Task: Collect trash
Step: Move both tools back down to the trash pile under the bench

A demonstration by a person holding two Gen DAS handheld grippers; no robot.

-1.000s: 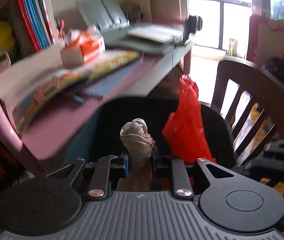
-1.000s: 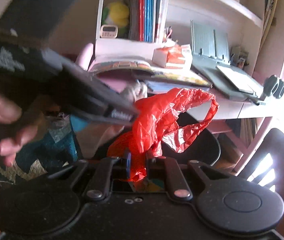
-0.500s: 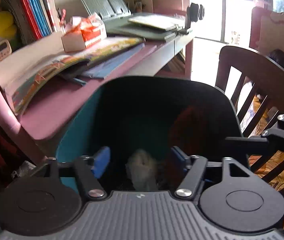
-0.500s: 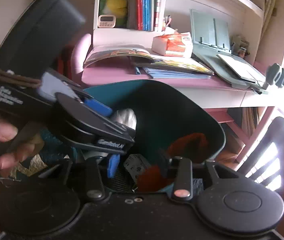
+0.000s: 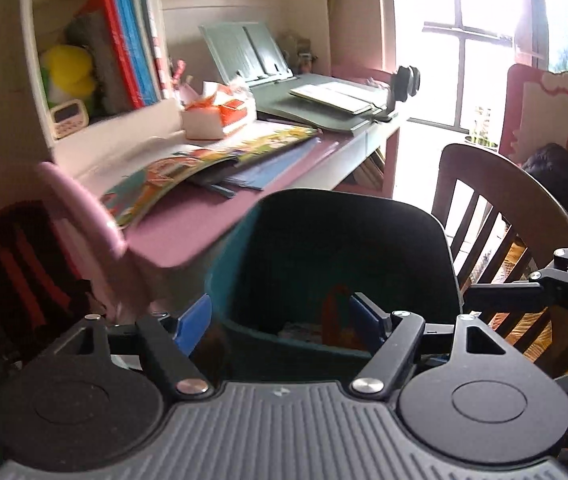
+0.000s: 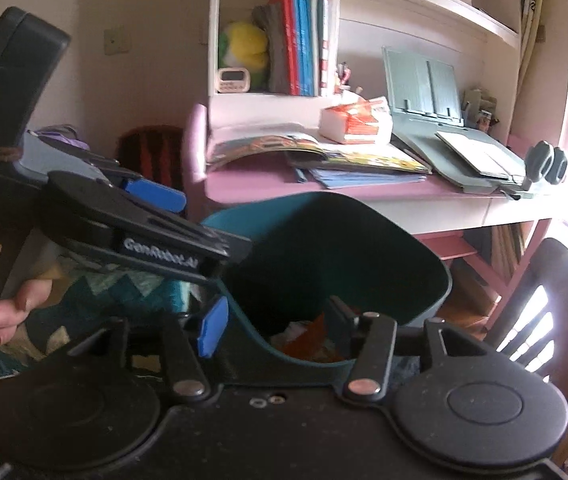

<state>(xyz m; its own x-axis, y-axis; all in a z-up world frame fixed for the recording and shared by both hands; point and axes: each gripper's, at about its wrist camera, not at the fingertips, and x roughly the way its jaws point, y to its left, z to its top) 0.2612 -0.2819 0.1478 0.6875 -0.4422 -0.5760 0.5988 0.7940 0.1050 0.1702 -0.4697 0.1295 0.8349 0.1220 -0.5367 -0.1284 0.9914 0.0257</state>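
A teal trash bin (image 5: 363,216) stands by the pink desk; it also shows in the right wrist view (image 6: 423,252). A red plastic bag (image 5: 337,312) and pale crumpled trash (image 6: 295,330) lie at its bottom. My left gripper (image 5: 282,318) is open and empty, its blue pads spread over the bin's near rim. My right gripper (image 6: 280,322) is open and empty, also over the near rim. The left gripper's body (image 6: 96,208) shows at the left of the right wrist view, above the bin's left side.
A pink desk (image 5: 204,216) with open picture books (image 5: 204,160), a tissue box (image 5: 216,114) and a grey book stand (image 5: 252,56) lies behind the bin. A dark wooden chair (image 5: 503,208) stands to the right. A patterned cloth (image 6: 116,292) lies left of the bin.
Both grippers opened and let go of their loads: the crumpled paper and the red bag dropped into the bin. Both grippers have since lifted a little above the rim.
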